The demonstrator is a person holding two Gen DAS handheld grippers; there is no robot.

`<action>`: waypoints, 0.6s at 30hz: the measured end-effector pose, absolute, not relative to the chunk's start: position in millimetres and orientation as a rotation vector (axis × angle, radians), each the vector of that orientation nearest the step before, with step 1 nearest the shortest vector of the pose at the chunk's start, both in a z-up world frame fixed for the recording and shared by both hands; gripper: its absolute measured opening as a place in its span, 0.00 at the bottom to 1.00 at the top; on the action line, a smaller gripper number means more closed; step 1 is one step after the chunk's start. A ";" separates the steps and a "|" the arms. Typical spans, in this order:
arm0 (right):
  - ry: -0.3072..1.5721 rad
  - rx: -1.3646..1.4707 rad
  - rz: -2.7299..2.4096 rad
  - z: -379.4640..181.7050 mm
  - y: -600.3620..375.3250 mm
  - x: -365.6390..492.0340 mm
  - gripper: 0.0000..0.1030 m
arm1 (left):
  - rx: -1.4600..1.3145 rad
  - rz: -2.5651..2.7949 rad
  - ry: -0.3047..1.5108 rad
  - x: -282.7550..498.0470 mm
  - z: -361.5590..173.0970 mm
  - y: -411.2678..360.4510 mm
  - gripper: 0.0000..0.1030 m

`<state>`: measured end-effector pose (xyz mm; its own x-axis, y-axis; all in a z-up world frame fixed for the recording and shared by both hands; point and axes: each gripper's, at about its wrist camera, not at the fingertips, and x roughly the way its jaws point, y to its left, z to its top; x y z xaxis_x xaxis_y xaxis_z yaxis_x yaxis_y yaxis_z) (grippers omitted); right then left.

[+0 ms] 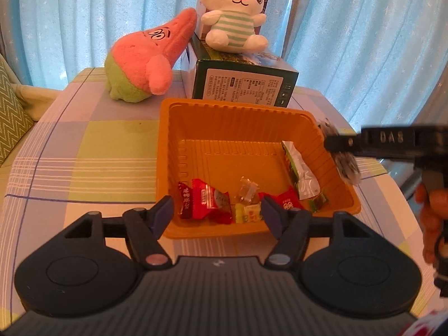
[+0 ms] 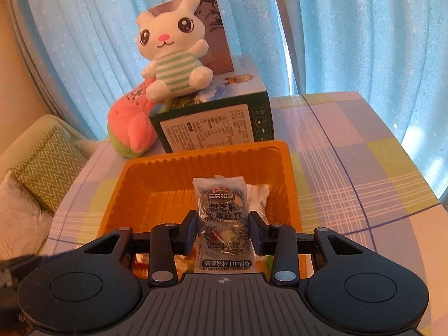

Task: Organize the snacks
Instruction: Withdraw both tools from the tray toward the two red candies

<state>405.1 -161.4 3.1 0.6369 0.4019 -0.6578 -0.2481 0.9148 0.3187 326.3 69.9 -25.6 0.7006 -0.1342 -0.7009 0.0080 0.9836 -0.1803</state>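
An orange plastic tray (image 1: 240, 117) sits on the checked tablecloth and holds several wrapped snacks: red packets (image 1: 210, 200), a clear candy (image 1: 247, 190), and a green-and-silver packet (image 1: 301, 173). My left gripper (image 1: 217, 210) is open and empty at the tray's near rim. My right gripper (image 2: 222, 229) is shut on a grey black-sesame snack packet (image 2: 221, 212) and holds it upright over the tray (image 2: 212, 151). In the left wrist view the right gripper (image 1: 344, 144) comes in from the right, with the packet (image 1: 347, 165) at the tray's right rim.
A dark green box (image 1: 243, 81) stands just behind the tray with a white bunny plush (image 1: 235, 14) on top. A pink star plush (image 1: 148, 58) leans at its left. Blue curtains hang behind. A green zigzag cushion (image 2: 47, 165) lies left of the table.
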 end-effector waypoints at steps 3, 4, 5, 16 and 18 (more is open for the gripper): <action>0.775 0.248 0.373 6.3 -166.3 404.0 0.65 | -0.168 -0.077 0.789 315.2 -25.8 71.2 0.70; 0.759 0.258 0.371 8.1 -169.1 401.2 0.69 | -0.167 -0.074 0.786 311.1 -25.5 71.3 0.71; 0.754 0.262 0.367 10.0 -171.9 398.1 0.69 | -0.166 -0.073 0.782 307.3 -25.2 71.4 0.71; 0.846 0.310 0.288 -6.4 -207.5 304.6 0.69 | -0.172 -0.067 0.775 243.6 -22.8 60.5 0.76; 0.866 0.310 0.269 -9.5 -211.2 283.5 0.69 | -0.177 -0.066 0.776 230.2 -20.8 57.8 0.76</action>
